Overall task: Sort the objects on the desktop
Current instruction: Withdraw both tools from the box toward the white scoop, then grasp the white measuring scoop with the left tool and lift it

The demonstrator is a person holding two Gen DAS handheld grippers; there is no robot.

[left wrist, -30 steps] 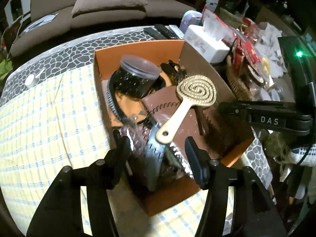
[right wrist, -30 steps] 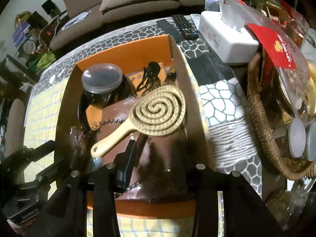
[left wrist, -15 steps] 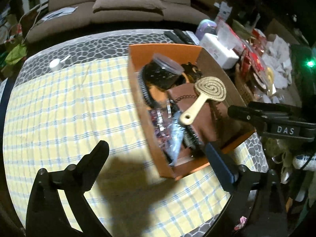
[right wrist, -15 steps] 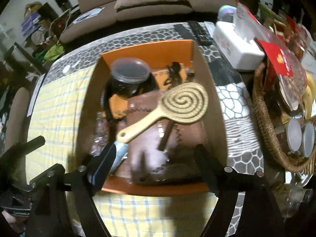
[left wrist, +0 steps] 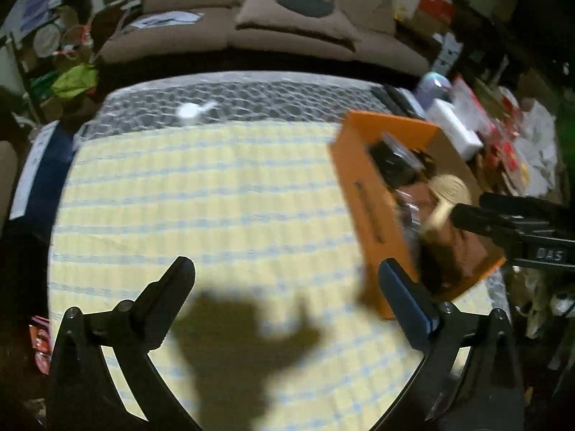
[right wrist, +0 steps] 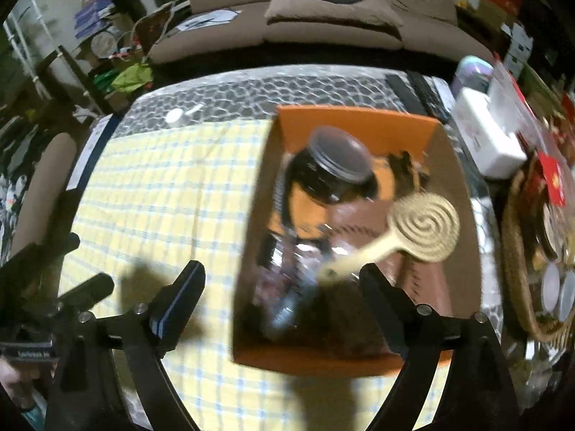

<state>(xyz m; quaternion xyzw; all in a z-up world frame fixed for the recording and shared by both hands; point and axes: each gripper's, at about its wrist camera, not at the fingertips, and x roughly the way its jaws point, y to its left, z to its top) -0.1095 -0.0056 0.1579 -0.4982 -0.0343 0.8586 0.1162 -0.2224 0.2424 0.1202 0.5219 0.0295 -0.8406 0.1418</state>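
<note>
Over the yellow cloth [left wrist: 201, 208], both grippers empty, the box [right wrist: 284, 355] already loaded.

Your left gripper [left wrist: 285, 280] is spreading wide with only bare cloth between its fingers; your right gripper [right wrist: 282, 283] is opening too, straddling the box's near left corner without touching it. The brush [right wrist: 420, 230], jar [right wrist: 337, 161] and other items lie inside the box, so this looks like a release just finished. Next, find anything unsorted; only a small white object [left wrist: 188, 111] sits apart near the far edge.

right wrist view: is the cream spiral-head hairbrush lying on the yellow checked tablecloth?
No. The cream spiral-head hairbrush lies inside the orange cardboard box, on top of the other items there.
</note>
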